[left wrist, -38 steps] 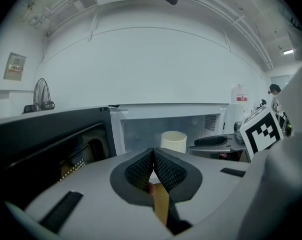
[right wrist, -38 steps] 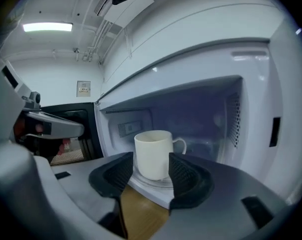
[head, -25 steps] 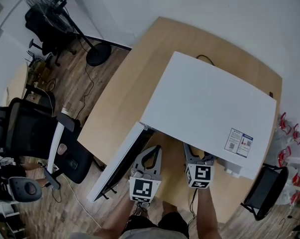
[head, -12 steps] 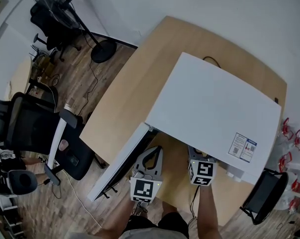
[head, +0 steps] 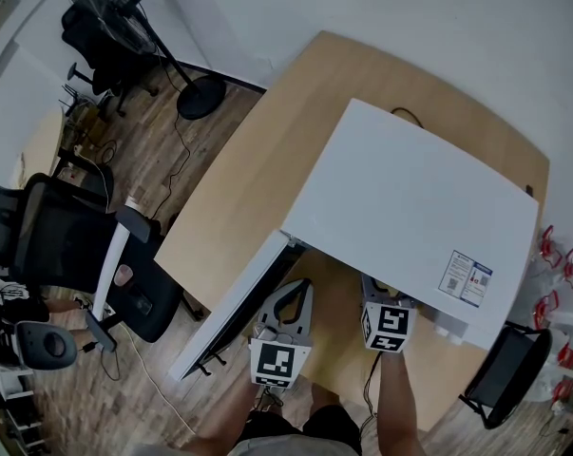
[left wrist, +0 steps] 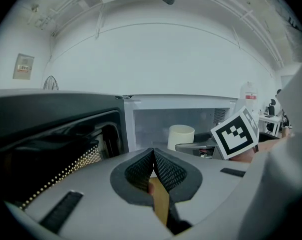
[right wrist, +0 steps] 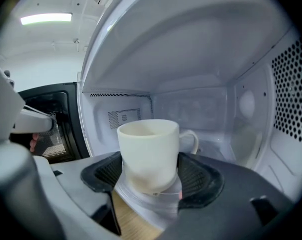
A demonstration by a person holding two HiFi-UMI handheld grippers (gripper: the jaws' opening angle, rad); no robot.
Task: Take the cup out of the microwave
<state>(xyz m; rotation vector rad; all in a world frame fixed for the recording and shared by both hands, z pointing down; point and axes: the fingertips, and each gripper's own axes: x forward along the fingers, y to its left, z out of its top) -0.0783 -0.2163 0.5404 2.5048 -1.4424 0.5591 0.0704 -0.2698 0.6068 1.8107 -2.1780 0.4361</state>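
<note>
Firstly, light wooden table (head: 238,169): rounded top; carries the microwave, with bare wood showing to the left and behind it.
white box-shaped microwave (head: 410,193): sits square on the table and fills much of the right half of the top in the head view. The cavity is open towards the person.
black office chair (head: 48,245): stands on the plank floor, left of the table and well apart from it.
white microwave door with dark inner face (head: 231,310): swung fully open to the left, out past the table's near edge.
black pedestal fan (head: 202,96): stands on the floor beyond the table's far left corner.
left gripper (left wrist: 153,160): jaws pressed together with nothing between them. It is held outside the cavity, beside the open door and facing the opening.
right gripper (right wrist: 151,181): reaches in under the microwave's front edge, its marker cube just outside. The jaws are closed onto the cup, with the black ribbed pads (right wrist: 198,176) against both sides of its lower wall.
cream ceramic cup with a side handle (right wrist: 148,151): upright, inside the cavity near the opening, between the right gripper's pads. The handle points to the right rear. Whether the base rests on the cavity floor cannot be told.
small printed sticker (head: 465,278): on the microwave's top, near its front right corner.
</note>
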